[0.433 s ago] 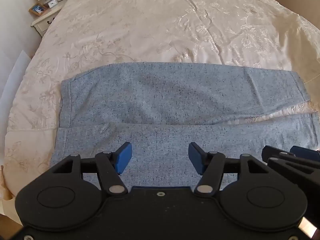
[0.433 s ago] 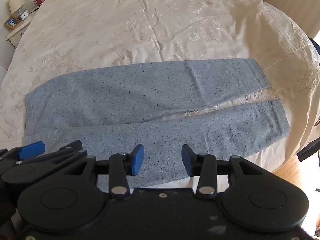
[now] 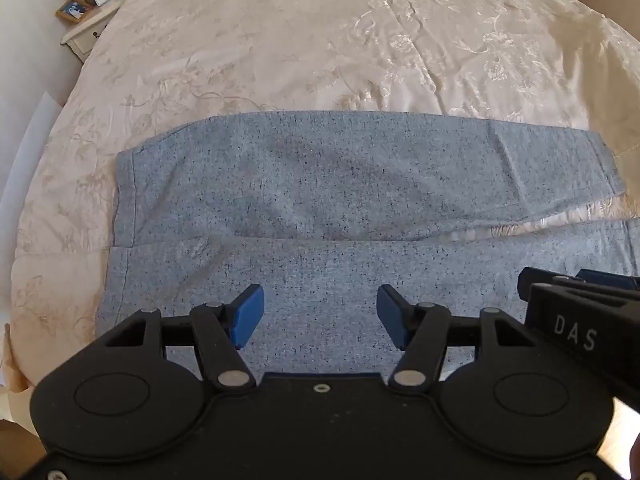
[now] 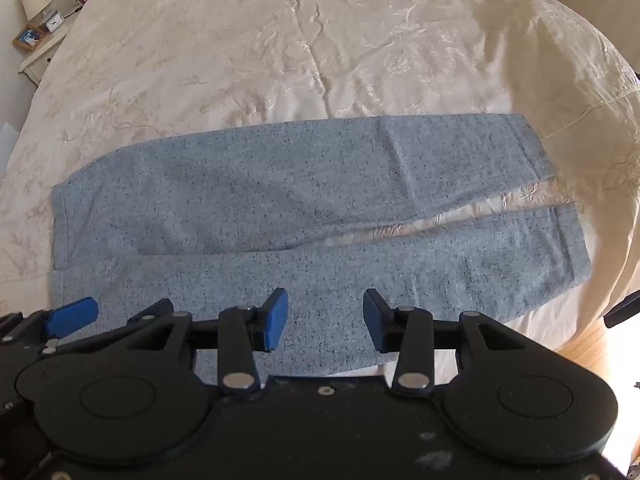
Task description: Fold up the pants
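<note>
Grey-blue speckled pants (image 3: 320,184) lie flat on the bed, waistband at the left, both legs stretched to the right with a narrow gap between the cuffs; they also show in the right wrist view (image 4: 280,200). My left gripper (image 3: 320,316) is open and empty, hovering over the near leg close to the waist. My right gripper (image 4: 325,320) is open and empty over the middle of the near leg. The two grippers are side by side; the right one's body (image 3: 580,320) shows at the left view's right edge.
The cream embroidered bedspread (image 3: 360,40) stretches far beyond the pants. A white nightstand (image 3: 88,28) with a lamp, clock and picture frame stands at the far left. The bed's near right edge drops to a wooden floor (image 4: 592,348).
Both grippers have shifted slightly nearer the pants. Both remain open. The pants have not moved.
</note>
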The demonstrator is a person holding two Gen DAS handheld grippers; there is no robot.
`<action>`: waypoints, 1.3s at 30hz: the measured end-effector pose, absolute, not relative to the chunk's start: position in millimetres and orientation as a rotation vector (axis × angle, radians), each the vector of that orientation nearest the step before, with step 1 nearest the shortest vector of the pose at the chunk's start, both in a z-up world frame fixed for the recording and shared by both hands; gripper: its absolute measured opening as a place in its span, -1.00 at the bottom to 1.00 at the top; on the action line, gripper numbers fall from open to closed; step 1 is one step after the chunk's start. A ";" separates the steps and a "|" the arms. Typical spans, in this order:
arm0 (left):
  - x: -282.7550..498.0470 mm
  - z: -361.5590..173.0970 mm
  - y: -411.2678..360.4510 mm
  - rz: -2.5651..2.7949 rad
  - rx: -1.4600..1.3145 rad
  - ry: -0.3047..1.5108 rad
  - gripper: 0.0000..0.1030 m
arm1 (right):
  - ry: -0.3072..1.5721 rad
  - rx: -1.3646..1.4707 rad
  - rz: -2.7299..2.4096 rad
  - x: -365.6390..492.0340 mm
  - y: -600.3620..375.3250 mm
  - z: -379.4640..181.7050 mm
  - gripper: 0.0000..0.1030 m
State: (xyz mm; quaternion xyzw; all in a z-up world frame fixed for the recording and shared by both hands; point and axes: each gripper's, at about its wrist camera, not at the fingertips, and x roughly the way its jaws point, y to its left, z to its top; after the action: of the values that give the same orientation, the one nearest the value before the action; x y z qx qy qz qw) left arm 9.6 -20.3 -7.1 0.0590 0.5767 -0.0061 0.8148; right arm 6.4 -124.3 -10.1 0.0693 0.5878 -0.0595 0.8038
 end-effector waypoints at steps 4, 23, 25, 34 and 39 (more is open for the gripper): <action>7.6 -3.5 -21.1 0.007 0.115 1.210 0.25 | 1.261 0.155 -0.112 8.3 -123.1 -12.1 -0.17; -15.9 5.4 -25.3 -0.040 0.113 1.152 0.24 | 1.277 0.249 -0.139 -12.9 -133.8 -8.5 -0.16; -18.2 6.3 -25.0 -0.045 0.115 1.146 0.24 | 1.280 0.255 -0.141 -17.0 -134.4 -8.0 -0.16; -28.7 7.2 -19.3 -0.065 0.131 1.135 0.24 | 1.280 0.260 -0.160 -27.8 -135.9 -4.9 -0.15; -31.9 7.8 -14.1 -0.072 0.134 1.129 0.25 | 1.273 0.255 -0.167 -31.7 -131.1 -2.4 -0.15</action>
State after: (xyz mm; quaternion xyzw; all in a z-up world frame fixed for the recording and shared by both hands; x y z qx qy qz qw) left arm -31.9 -14.1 7.8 0.0634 0.5345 -0.0343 0.8421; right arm -31.7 -131.1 -2.4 0.1188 0.5922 -0.0778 0.7932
